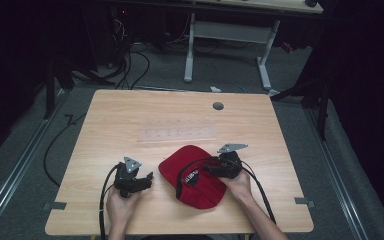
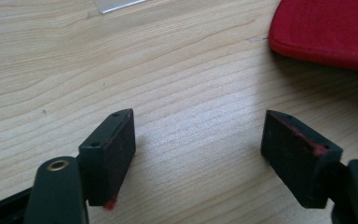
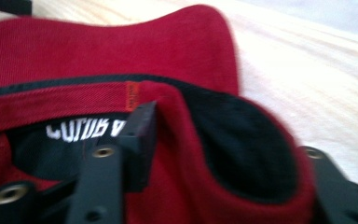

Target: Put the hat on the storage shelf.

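A red cap (image 1: pixel 195 175) lies upside down on the wooden table (image 1: pixel 130 115), near the front and right of centre. Its black lining with white lettering faces up. My right gripper (image 1: pixel 206 170) comes in from the cap's right, held in a hand. In the right gripper view, the right gripper (image 3: pixel 223 154) is open and straddles a raised fold of the cap's rim (image 3: pixel 186 140). One pad (image 3: pixel 137 135) lies against the cloth and the other is hidden behind it. My left gripper (image 1: pixel 147 181) stands open to the cap's left. Bare wood lies between the left gripper's (image 2: pixel 198 154) jaws, and the cap's edge (image 2: pixel 326 28) is farther off.
A clear plastic sheet (image 1: pixel 177 134) lies flat in the middle of the table, and its corner (image 2: pixel 116 4) shows in the left gripper view. A grey cable port (image 1: pixel 218 106) sits near the far edge. Beyond the table stand a white desk frame (image 1: pixel 190 50) and floor cables (image 1: pixel 130 65).
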`<state>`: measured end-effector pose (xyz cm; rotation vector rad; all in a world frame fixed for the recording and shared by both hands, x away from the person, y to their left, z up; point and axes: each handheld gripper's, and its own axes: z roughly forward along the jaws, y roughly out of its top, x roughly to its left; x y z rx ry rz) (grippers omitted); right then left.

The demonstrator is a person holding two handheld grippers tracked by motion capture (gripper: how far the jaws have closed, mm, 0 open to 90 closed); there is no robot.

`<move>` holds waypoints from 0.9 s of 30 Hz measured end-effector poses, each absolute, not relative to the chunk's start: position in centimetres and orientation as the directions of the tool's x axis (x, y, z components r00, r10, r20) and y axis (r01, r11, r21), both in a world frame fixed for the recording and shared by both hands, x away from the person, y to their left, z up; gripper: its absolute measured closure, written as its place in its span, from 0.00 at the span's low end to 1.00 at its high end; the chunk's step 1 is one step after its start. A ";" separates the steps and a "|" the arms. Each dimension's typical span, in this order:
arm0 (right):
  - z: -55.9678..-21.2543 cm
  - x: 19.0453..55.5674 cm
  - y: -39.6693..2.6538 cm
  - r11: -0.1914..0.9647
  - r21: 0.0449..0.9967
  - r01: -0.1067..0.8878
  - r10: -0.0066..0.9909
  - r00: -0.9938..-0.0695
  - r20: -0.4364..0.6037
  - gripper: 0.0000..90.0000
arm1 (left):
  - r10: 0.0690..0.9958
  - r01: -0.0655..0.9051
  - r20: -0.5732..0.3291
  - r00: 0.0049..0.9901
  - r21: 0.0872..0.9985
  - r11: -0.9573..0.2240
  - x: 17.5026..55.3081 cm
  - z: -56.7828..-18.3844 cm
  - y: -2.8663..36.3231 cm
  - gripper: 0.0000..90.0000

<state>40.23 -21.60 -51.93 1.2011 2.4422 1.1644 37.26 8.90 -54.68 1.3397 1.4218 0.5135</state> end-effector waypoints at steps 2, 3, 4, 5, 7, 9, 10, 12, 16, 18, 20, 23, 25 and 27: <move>-52.1 40.2 -21.5 0.375 0.713 0.593 0.725 -0.667 0.173 0.67 | 0.898 0.441 -0.393 0.197 0.854 0.277 37.3 -54.7 8.9 0.30; -52.1 40.2 -21.5 0.381 0.715 0.586 0.720 -0.673 0.168 0.71 | 0.898 0.441 -0.392 0.198 0.854 0.276 37.3 -54.7 8.9 0.30; -52.0 40.2 -21.6 0.380 0.719 0.582 0.713 -0.680 0.173 0.75 | 0.898 0.441 -0.392 0.198 0.854 0.276 37.3 -54.7 8.9 0.30; -51.9 40.2 -21.8 0.375 0.723 0.580 0.705 -0.685 0.184 0.78 | 0.899 0.442 -0.391 0.199 0.854 0.273 37.3 -54.7 8.9 0.30; -51.7 40.1 -21.9 0.374 0.728 0.575 0.694 -0.694 0.192 0.83 | 0.899 0.442 -0.390 0.200 0.854 0.273 37.3 -54.7 8.9 0.30; -51.6 40.1 -21.9 0.384 0.729 0.566 0.679 -0.708 0.192 0.87 | 0.900 0.442 -0.390 0.198 0.854 0.273 37.3 -54.7 8.9 0.30; -51.5 40.0 -22.0 0.387 0.731 0.563 0.673 -0.714 0.193 0.88 | 0.900 0.442 -0.390 0.194 0.854 0.274 37.3 -54.7 8.9 0.29; -51.4 39.9 -22.1 0.385 0.733 0.560 0.663 -0.720 0.202 0.89 | 0.900 0.443 -0.391 0.190 0.852 0.277 37.3 -54.7 8.9 0.27; -51.0 39.7 -22.3 0.385 0.733 0.560 0.656 -0.725 0.209 0.91 | 0.901 0.443 -0.391 0.190 0.853 0.277 37.3 -54.7 8.8 0.27; -50.5 39.4 -22.4 0.384 0.737 0.557 0.653 -0.728 0.209 0.91 | 0.901 0.444 -0.389 0.191 0.853 0.274 37.3 -54.7 8.8 0.27; -50.1 39.3 -22.4 0.387 0.737 0.554 0.654 -0.728 0.204 0.92 | 0.901 0.444 -0.390 0.191 0.853 0.275 37.3 -54.7 8.8 0.27; -49.6 39.1 -22.5 0.388 0.743 0.546 0.650 -0.734 0.199 0.92 | 0.900 0.445 -0.391 0.193 0.852 0.275 37.3 -54.7 8.8 0.26; -49.3 38.9 -22.7 0.379 0.745 0.549 0.649 -0.731 0.209 0.92 | 0.900 0.448 -0.391 0.195 0.851 0.273 37.3 -54.7 8.8 0.26; -49.0 38.8 -22.9 0.375 0.748 0.547 0.649 -0.731 0.210 0.92 | 0.900 0.447 -0.391 0.192 0.851 0.274 37.3 -54.7 8.8 0.26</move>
